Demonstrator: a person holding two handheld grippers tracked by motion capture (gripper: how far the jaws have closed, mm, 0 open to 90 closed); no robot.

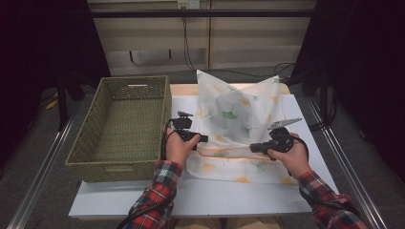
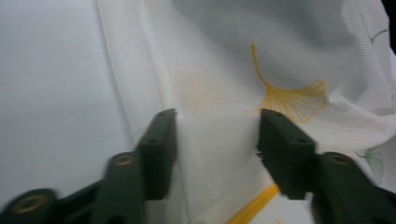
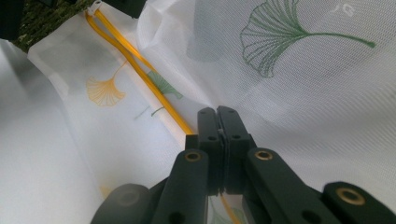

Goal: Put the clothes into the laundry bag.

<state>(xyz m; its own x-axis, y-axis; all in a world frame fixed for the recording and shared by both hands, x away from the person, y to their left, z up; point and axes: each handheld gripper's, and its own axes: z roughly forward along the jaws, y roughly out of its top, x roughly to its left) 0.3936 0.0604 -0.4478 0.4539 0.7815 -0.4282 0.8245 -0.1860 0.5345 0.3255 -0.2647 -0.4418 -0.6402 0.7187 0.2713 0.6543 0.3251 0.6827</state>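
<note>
A white mesh bag [image 1: 234, 114] printed with yellow and green ginkgo leaves lies on the white tabletop [image 1: 239, 195], its far part puffed up. A yellow zipper [image 3: 135, 65] runs along its near edge. My left gripper [image 1: 204, 139] is at the bag's left edge. In the left gripper view its jaws [image 2: 217, 135] stand apart with bag fabric [image 2: 219, 84] lying between them, the pads not pressing on it. My right gripper [image 1: 252, 147] is at the bag's near right. Its jaws [image 3: 217, 114] are shut together on the mesh right beside the zipper.
A woven green basket [image 1: 114, 164] stands on the left of the table, right beside the left hand. Metal rails run along both sides of the table. Cables hang by the far wall.
</note>
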